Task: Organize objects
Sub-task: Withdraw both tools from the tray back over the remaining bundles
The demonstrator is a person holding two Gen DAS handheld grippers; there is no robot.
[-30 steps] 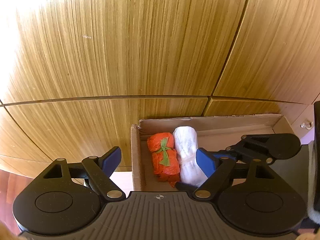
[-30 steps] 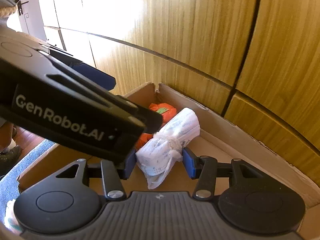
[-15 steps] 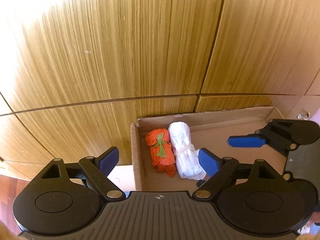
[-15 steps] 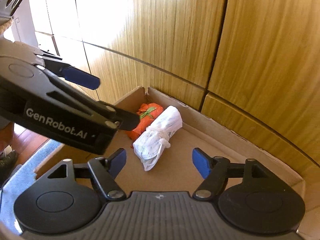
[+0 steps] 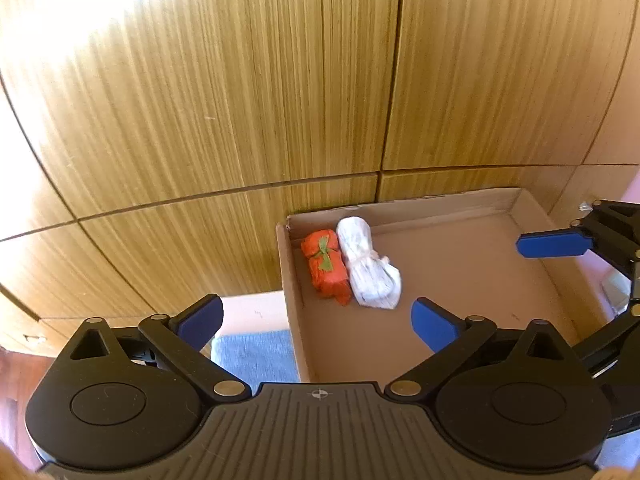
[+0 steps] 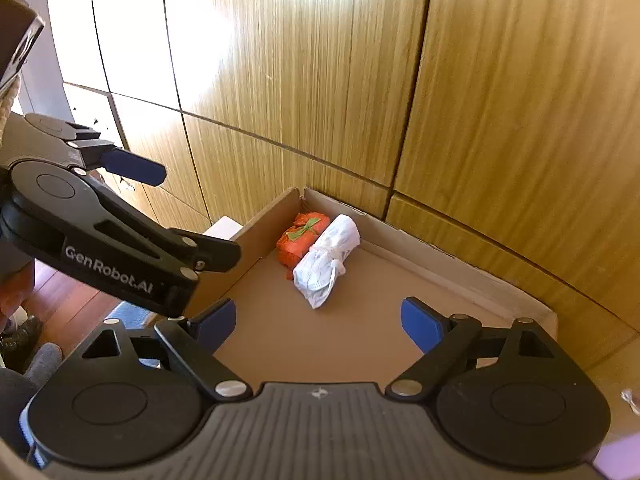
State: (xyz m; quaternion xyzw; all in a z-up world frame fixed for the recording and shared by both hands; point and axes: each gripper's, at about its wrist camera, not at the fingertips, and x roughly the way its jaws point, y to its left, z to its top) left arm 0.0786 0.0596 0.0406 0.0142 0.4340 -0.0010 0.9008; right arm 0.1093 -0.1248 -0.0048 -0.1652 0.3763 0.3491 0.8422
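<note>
An open cardboard box point(image 5: 291, 304) point(image 6: 460, 276) stands against a wooden wall. In its far left corner lie an orange bundle tied with green point(image 5: 325, 268) point(image 6: 300, 237) and a white tied bundle point(image 5: 370, 269) point(image 6: 326, 264), side by side and touching. My left gripper point(image 5: 318, 322) is open and empty, above the box's left wall. My right gripper point(image 6: 318, 320) is open and empty, held over the box's bare floor, short of the bundles. Each gripper shows in the other's view: the right one point(image 5: 576, 244), the left one point(image 6: 120, 256).
Wooden cabinet panels point(image 5: 280, 100) rise right behind the box. A blue-grey rug point(image 5: 256, 354) and red-brown wood floor point(image 6: 68, 304) lie to the left of the box. A person's shoe point(image 6: 44, 360) is at the far left.
My right gripper let go of the white bundle, opened and drew back up and away. The bundle now lies beside the orange one. My left gripper also rose and pulled back.
</note>
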